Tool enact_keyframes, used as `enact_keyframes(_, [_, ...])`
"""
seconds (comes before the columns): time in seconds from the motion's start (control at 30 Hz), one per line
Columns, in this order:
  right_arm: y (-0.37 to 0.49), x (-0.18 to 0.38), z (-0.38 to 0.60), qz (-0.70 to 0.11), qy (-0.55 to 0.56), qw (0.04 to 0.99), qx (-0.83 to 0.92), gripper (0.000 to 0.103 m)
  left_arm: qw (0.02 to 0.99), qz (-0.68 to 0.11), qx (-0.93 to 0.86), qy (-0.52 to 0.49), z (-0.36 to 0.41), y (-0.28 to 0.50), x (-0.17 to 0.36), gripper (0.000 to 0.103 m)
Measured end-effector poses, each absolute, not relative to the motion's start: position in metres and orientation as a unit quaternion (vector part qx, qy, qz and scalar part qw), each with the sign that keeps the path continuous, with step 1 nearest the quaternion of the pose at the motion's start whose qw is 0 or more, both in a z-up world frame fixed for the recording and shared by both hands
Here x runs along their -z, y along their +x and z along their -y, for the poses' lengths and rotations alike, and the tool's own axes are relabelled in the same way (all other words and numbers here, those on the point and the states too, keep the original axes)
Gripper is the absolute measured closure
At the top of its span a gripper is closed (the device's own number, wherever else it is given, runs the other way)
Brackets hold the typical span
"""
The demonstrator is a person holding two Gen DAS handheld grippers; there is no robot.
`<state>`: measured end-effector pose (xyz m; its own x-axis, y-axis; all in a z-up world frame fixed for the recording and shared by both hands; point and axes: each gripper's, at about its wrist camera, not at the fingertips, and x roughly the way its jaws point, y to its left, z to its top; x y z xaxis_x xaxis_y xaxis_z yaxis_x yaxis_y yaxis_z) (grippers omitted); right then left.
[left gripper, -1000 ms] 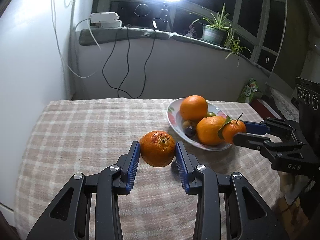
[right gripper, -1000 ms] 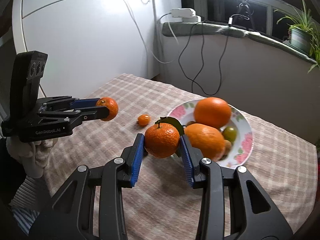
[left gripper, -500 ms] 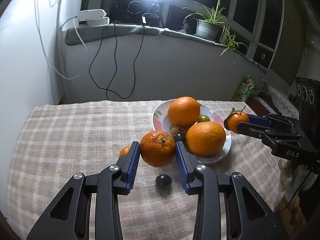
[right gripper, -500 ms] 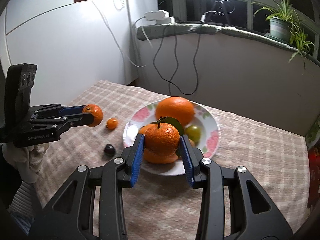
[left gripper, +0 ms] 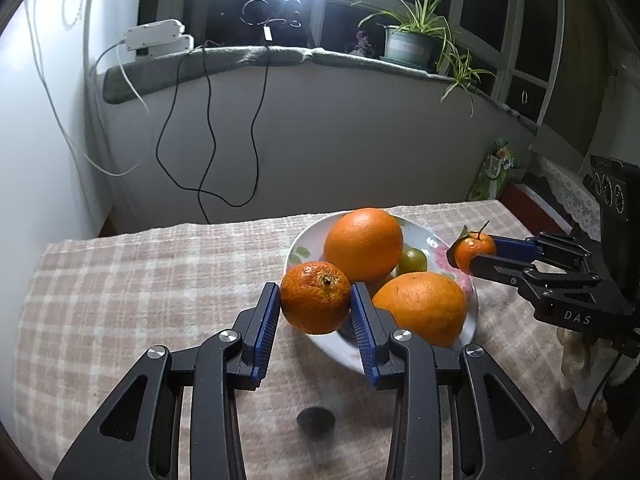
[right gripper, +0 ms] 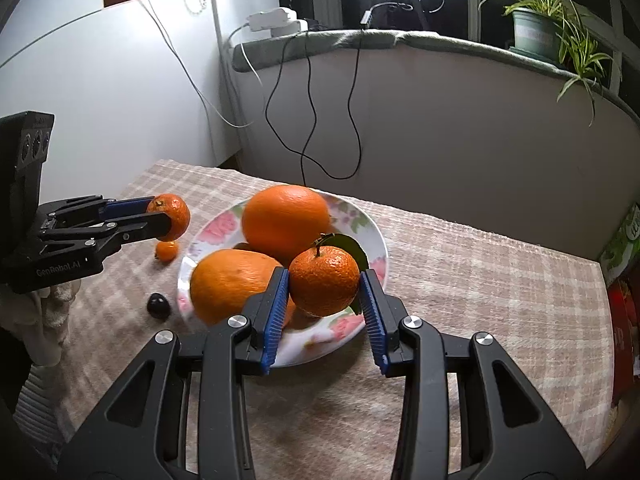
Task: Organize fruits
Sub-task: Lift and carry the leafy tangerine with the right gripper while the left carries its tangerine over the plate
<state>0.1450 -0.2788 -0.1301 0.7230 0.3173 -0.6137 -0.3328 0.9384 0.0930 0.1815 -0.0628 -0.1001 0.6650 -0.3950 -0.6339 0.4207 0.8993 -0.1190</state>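
Left claw (left gripper: 316,312) pinches a rough-skinned mandarin (left gripper: 315,297) between its blue pads, held in the air at the near-left rim of the flowered plate (left gripper: 298,249). Right claw (right gripper: 323,304) pinches a smaller mandarin with a leaf (right gripper: 324,281), held over the plate's near-right side. Both fruits are off the desk (left gripper: 120,280) and poised at the plate from opposite sides, likely so each can be set down among the fruit already there.

Plate contents: a big orange (left gripper: 363,243) at the back, a second big orange (left gripper: 420,307) at the front, a small green fruit (left gripper: 412,259) between them. Something darker sits under the oranges; cannot tell what.

Free room on the plate is scarce. The front orange sits close by both held fruits, so either mandarin may have to rest against it or on top, and could roll off the shallow rim.

Loose on the checked cloth: a tiny orange fruit (right gripper: 166,251) just left of the plate, a dark round fruit (right gripper: 159,306) nearer the front. Both lie outside the plate, not yet gathered.

Behind: a sill with a potted plant (right gripper: 536,32), a power strip (left gripper: 158,38), and black cables hanging down the wall.
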Motion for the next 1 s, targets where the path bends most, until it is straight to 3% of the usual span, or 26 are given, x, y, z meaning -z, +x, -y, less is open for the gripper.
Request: enact_keyframes(1.0, [0.168,0.151,0.280,-0.354,-0.005,0.918,-0.177,0.065,0.903,-0.360,0.233,0.035,0.081,0.200,0.114,0.068])
